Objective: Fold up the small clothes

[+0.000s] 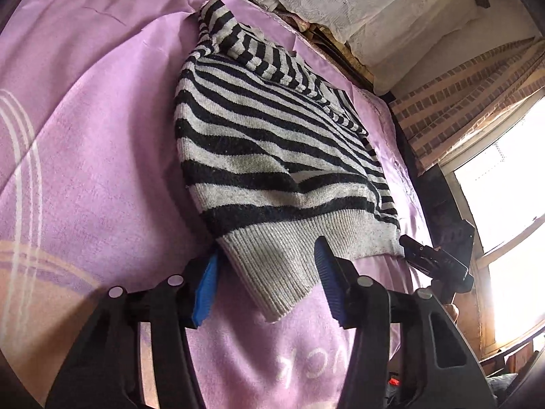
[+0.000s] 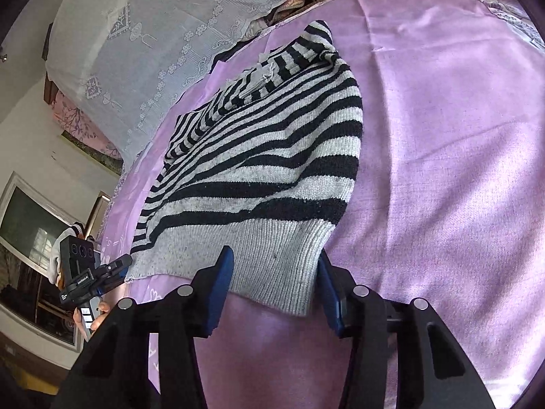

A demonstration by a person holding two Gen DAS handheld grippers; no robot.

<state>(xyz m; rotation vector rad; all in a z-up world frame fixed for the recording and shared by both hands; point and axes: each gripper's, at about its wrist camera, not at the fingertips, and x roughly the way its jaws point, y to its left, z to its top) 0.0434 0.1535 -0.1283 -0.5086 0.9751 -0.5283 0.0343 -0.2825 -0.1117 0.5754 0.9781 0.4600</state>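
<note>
A pink-lilac bedsheet (image 1: 102,143) covered the whole bed, printed with pale curved bands and some lettering near the close edge. Beyond its far side a white lace cloth (image 2: 143,44) hung over piled bedding, and in the left wrist view a patterned curtain (image 1: 453,102) framed a bright window (image 1: 511,184).

On the sheet lay the black-and-grey striped knitted sweater (image 1: 272,143), flat with its sleeves folded in across the chest, the collar end farthest away and the plain grey ribbed hem (image 2: 245,255) toward both cameras.

The left gripper (image 1: 267,283) sat at the hem's left corner, its blue pads (image 1: 206,293) half spread with the ribbed corner lying between them; one pad met the knit's edge, the other stood just beside it, and a firm pinch could not be confirmed. The right gripper (image 2: 272,289) straddled the hem's right corner the same way, the corner hanging between its dark blue pads (image 2: 221,286), which stood close against the fabric on both sides without clearly squeezing it.

Each gripper appeared small at the edge of the other's view, beside the hem's opposite corner
</note>
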